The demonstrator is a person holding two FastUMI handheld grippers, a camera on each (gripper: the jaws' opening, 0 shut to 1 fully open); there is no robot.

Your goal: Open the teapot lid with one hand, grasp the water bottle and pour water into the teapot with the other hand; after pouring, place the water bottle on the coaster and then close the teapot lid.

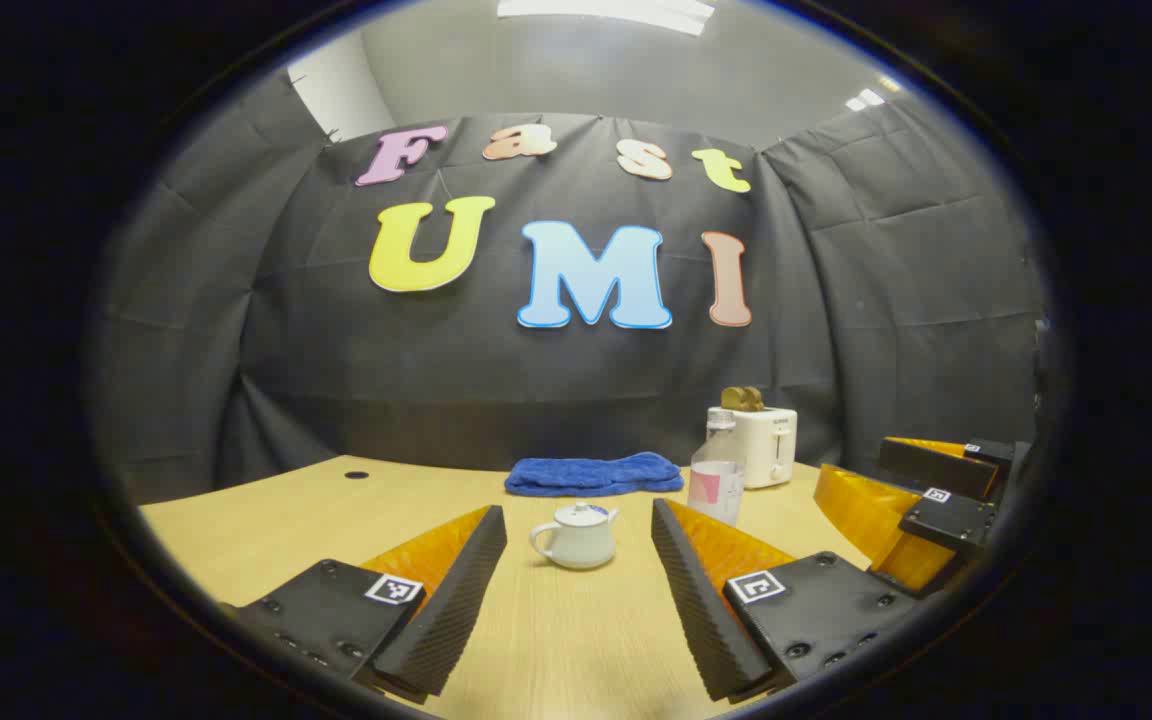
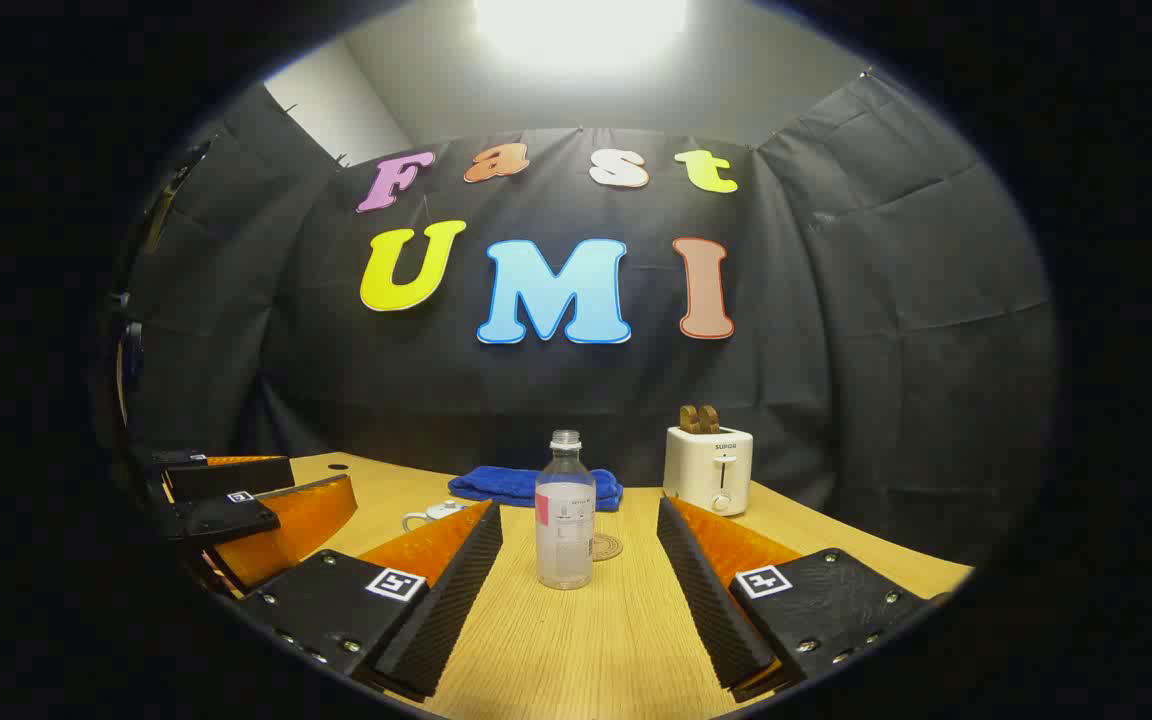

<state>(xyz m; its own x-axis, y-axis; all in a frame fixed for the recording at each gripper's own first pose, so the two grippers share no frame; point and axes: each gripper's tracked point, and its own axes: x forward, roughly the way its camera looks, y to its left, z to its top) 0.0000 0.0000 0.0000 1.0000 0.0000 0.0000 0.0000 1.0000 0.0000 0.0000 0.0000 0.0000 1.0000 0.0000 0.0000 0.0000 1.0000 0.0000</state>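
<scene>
Facing lidded teapot (image 1: 576,537) w/ left gripper (image 1: 578,600) spread wide, holding nothing; water bottle (image 1: 717,470) standing just right, toaster (image 1: 764,442) behind.

The left gripper (image 1: 576,590) had two long fingers shaped like wedges. Each finger (image 1: 456,590) had a ridged inner pad, like tiny steps. Behind each one sat a flat black block (image 1: 321,615) with small round screws. On top of each block was a little white square sticker (image 1: 394,589) with a black pattern. The right gripper (image 2: 581,590) looked just the same, with ridged pads, black blocks, screws and square stickers (image 2: 762,581).
</scene>
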